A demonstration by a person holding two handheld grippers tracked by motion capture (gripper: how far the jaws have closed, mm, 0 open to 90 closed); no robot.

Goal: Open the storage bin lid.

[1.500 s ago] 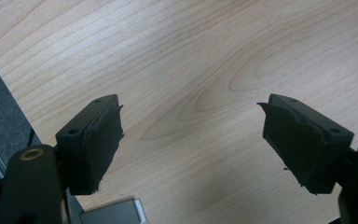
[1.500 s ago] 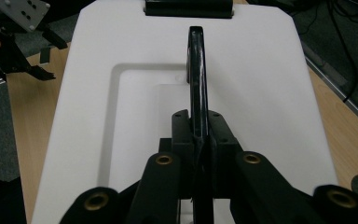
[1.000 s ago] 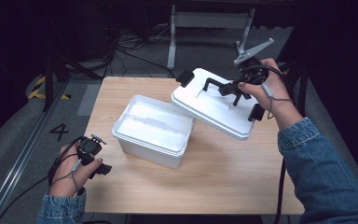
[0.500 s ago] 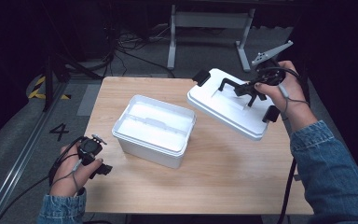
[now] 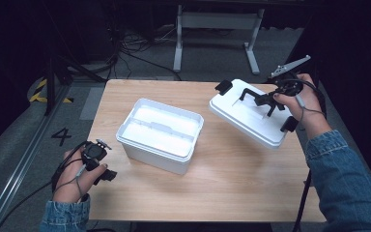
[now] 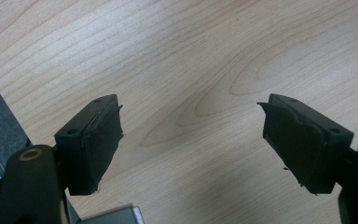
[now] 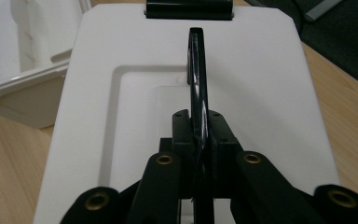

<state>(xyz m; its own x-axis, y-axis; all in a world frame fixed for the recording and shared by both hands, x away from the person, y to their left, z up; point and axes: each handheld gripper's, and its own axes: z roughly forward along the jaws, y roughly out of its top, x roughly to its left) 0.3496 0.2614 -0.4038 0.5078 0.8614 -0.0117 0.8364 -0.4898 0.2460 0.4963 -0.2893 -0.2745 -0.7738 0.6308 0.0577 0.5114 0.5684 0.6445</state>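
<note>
An open white plastic box stands in the middle of the wooden table; its rim also shows at the left of the right gripper view. Its white lid hangs tilted above the table's right side. My right gripper is shut on the lid's black handle, which stands upright between the jaws. A black latch sits at the lid's far edge. My left gripper rests at the table's near left edge, jaws wide open over bare wood, with nothing between them.
A grey metal stand and loose cables lie on the dark floor behind the table. A rail with a painted number runs along the floor at the left. Bare wood stretches in front of the box.
My right gripper has carried the lid to the right, away from the box, and a little lower. The left gripper has stayed where it was.
</note>
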